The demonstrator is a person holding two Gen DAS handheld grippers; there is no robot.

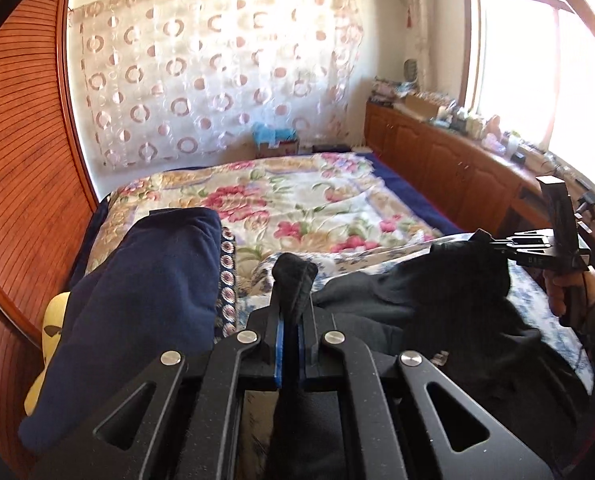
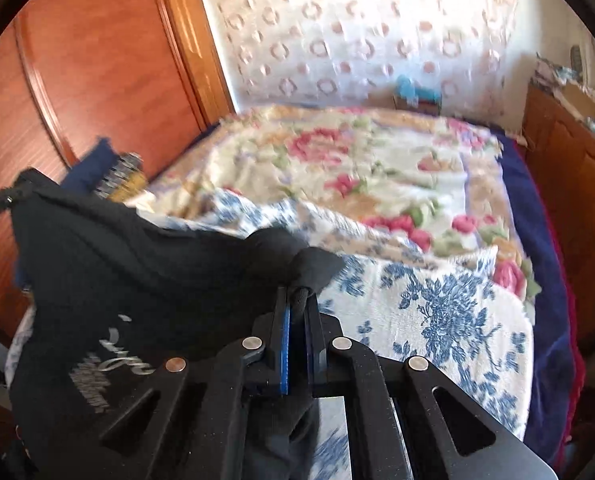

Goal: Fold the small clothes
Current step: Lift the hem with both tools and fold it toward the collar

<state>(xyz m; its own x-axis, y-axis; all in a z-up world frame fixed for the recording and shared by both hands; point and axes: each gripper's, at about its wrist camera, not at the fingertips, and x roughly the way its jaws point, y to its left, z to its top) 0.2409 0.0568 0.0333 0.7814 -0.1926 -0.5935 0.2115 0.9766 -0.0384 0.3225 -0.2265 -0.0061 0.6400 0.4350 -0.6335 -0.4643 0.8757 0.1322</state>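
A small black garment point(image 1: 425, 296) with pale lettering point(image 2: 109, 364) is held up between both grippers above the bed. My left gripper point(image 1: 291, 280) is shut on one bunched corner of it. My right gripper point(image 2: 299, 292) is shut on another corner. The right gripper also shows at the right edge of the left wrist view point(image 1: 497, 242), clamped on the cloth. The left gripper shows at the far left of the right wrist view point(image 2: 21, 186). The cloth sags between them.
A blue-flowered white cloth point(image 2: 437, 308) lies under the garment on a floral blanket point(image 1: 297, 196). A folded navy item point(image 1: 145, 304) lies at the left. A wooden wardrobe point(image 1: 21, 160) stands left. A cluttered wooden cabinet point(image 1: 437, 152) runs under the window at right.
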